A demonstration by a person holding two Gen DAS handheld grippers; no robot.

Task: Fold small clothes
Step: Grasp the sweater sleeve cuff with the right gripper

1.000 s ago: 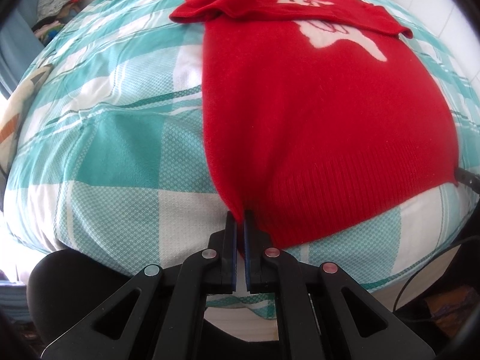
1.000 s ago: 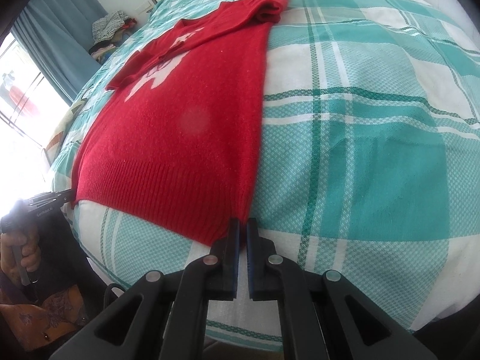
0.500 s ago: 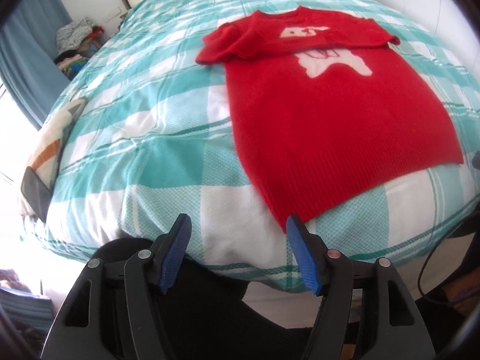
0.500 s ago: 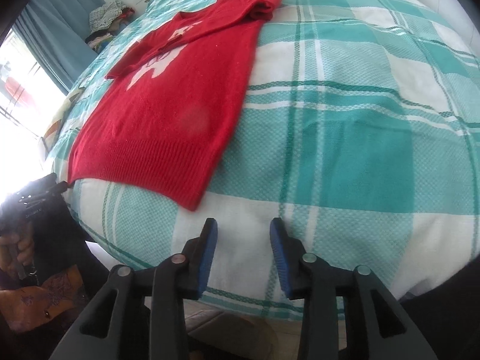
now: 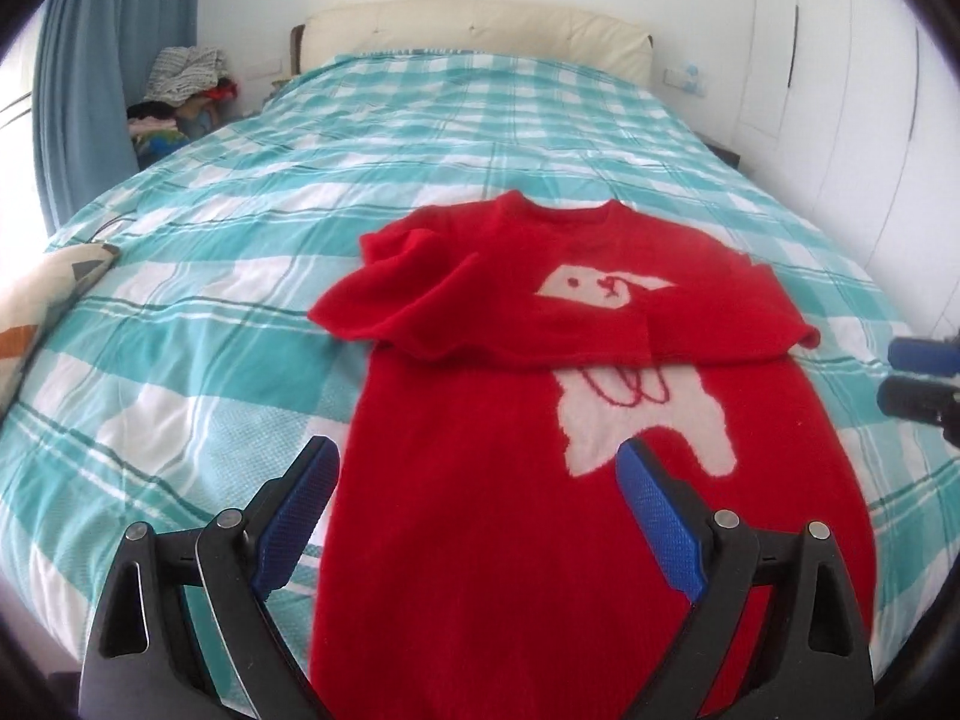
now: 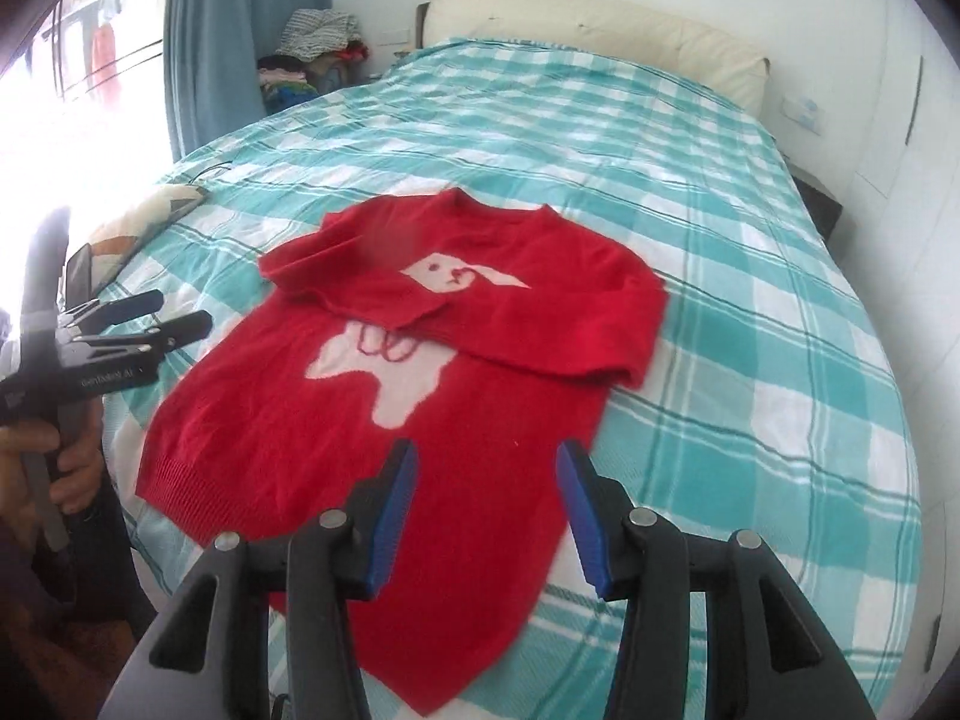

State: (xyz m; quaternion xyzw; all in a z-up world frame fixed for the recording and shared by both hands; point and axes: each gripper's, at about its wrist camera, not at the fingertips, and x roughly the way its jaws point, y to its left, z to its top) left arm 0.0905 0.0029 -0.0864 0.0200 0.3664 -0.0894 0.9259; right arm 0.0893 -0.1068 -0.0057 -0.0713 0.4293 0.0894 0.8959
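Note:
A small red sweater (image 5: pixel 510 480) with a white animal on its front lies flat on the teal-and-white checked bed (image 5: pixel 240 210). Both sleeves are folded across its chest. It also shows in the right wrist view (image 6: pixel 480 420). My left gripper (image 5: pixel 480 480) is open and empty, held above the sweater's lower left part. My right gripper (image 6: pixel 486 480) is open and empty above the sweater's lower right part. The left gripper's fingers show at the left edge of the right wrist view (image 6: pixel 150 312). The right gripper's tips show at the right edge of the left wrist view (image 5: pixel 918 378).
A cream headboard (image 5: pixel 480 30) stands at the far end of the bed. A pile of clothes (image 5: pixel 180 84) sits by the blue curtain (image 5: pixel 90 60) at the back left. A patterned cushion (image 5: pixel 48 294) lies on the bed's left edge. White wardrobe doors (image 5: pixel 840 60) line the right.
Both grippers were shut on the sweater's bottom hem corners a second ago. They let go, opened wide, and have risen and moved forward over the sweater.

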